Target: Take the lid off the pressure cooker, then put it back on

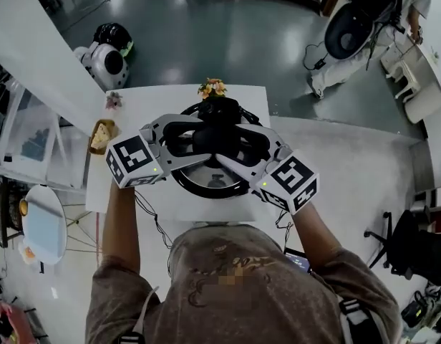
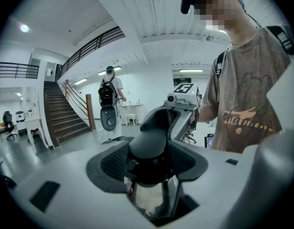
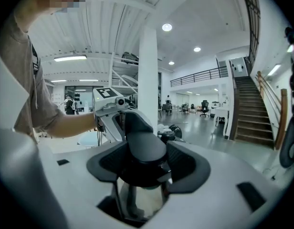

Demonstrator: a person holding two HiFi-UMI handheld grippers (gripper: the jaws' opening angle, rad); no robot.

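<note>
Two-sided grip here: the left hand-held gripper (image 1: 183,139) and the right hand-held gripper (image 1: 243,147) face each other across the pressure cooker, each clenched on its own end of the long black handle (image 1: 217,133) that spans the lid (image 1: 210,180). The left gripper view shows ribbed pads (image 2: 113,162) pressed against the handle with polished steel glinting underneath, and the right gripper view mirrors it exactly. That makes sense: the steel dome offers nothing to pinch, so the handle is the only real purchase, and a grip at both ends should keep a heavy lid from tipping. The lid is at the middle of the white tabletop (image 1: 152,102), directly in front of the person. Whether it has cleared the cooker body I can't tell, as the grippers cover the seam. The flowers (image 1: 212,87) stand just behind, so I'd keep any lift straight up.
</note>
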